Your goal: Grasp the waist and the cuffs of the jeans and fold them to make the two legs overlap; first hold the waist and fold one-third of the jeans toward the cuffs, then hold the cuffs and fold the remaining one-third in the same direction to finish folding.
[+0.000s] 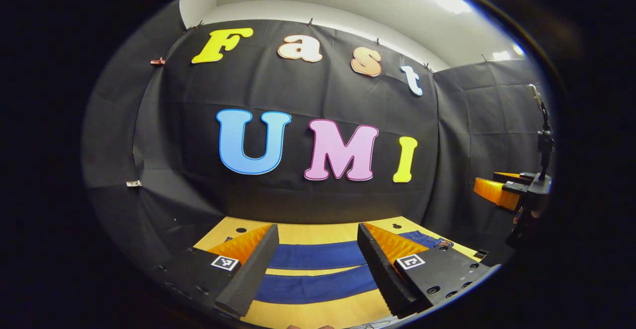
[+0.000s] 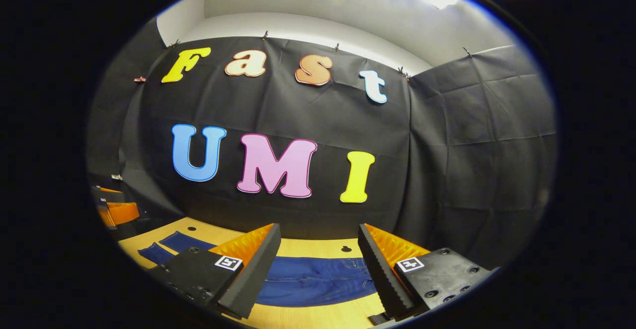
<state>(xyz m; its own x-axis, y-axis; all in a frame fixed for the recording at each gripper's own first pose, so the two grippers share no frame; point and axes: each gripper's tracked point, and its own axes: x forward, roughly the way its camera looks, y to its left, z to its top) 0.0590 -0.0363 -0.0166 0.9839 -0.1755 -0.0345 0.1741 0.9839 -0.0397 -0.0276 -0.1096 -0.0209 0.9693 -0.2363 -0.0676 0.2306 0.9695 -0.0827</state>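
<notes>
The jaws of the left gripper [image 1: 315,249] and the right gripper [image 2: 318,249] are held spread and empty above the jeans [image 2: 313,279], which are laid flat on the wooden table [image 1: 318,232]

Your left gripper [image 1: 315,264] held wide open above the jeans [image 1: 318,269], two blue legs laid flat across the wooden table [image 1: 318,314], your right gripper [image 1: 502,190] raised at far right
</notes>
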